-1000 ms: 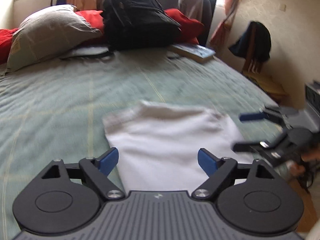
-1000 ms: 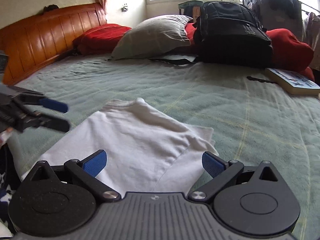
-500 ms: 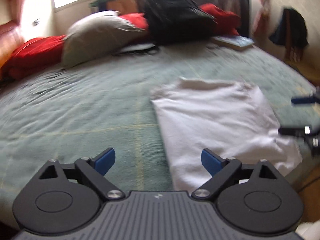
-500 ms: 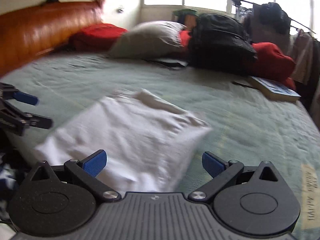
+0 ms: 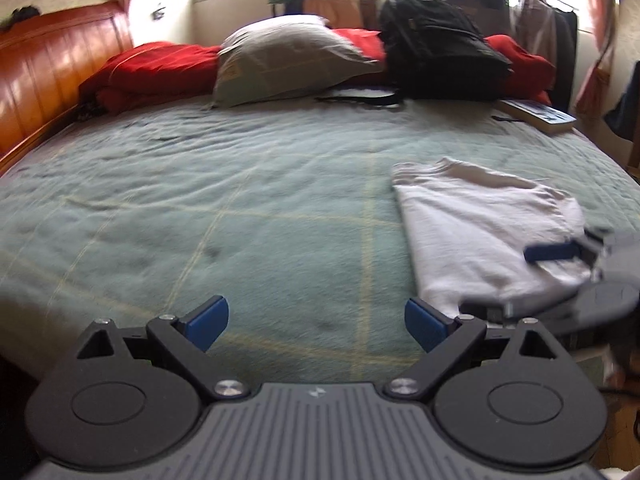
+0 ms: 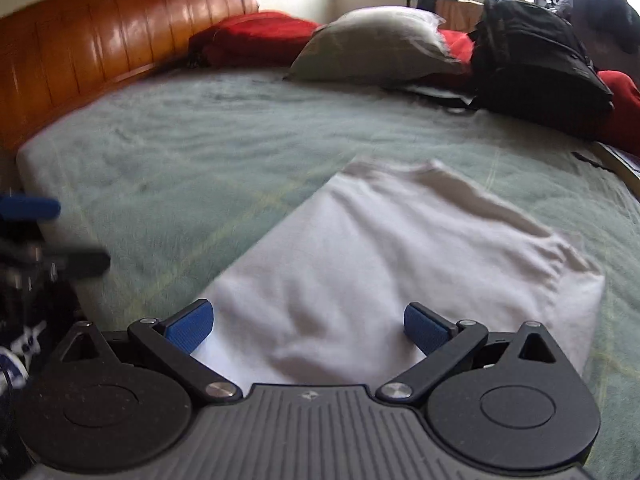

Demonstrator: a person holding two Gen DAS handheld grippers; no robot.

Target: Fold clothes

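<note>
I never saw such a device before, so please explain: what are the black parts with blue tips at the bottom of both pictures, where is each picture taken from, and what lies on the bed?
They are two hand-held grippers, one in each of a person's hands, each with a camera looking forward along its fingers. One picture comes from the left gripper, the other from the right gripper. Both are open and hold nothing. On the green bedspread lies a folded white garment; the right gripper is at its near edge. Further back: a grey pillow, a black backpack and a book.
</note>
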